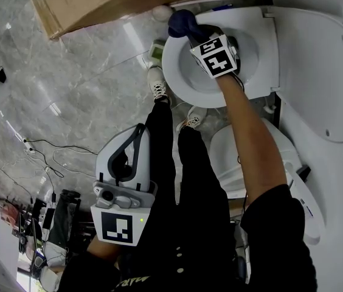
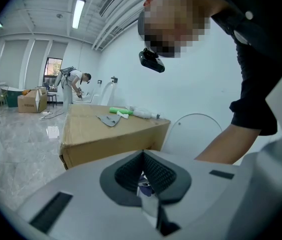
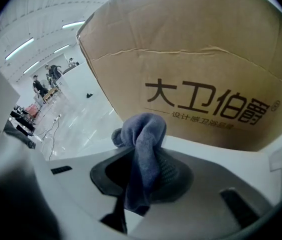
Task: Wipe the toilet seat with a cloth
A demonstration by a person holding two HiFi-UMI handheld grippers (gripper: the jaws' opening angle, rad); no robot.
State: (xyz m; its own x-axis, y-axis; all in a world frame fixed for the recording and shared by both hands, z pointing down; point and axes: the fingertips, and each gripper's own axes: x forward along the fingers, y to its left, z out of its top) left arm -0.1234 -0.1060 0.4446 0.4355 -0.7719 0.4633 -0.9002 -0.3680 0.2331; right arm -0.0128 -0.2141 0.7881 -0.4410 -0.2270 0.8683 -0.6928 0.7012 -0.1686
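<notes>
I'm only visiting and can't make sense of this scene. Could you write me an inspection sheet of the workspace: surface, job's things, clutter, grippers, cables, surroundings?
Surface: white toilet seat, down.
Job's things: blue-grey cloth, bunched, at the seat's edge near the box.
Clutter: cardboard box beside the toilet; green item and grey scrap on top.
Grippers: right hand-held gripper shut on the cloth, over the seat; left hand-held gripper shut, empty, held low away from the toilet.
Cables: black cables on the floor.
Surroundings: glossy grey floor; person bent over in the background.
</notes>
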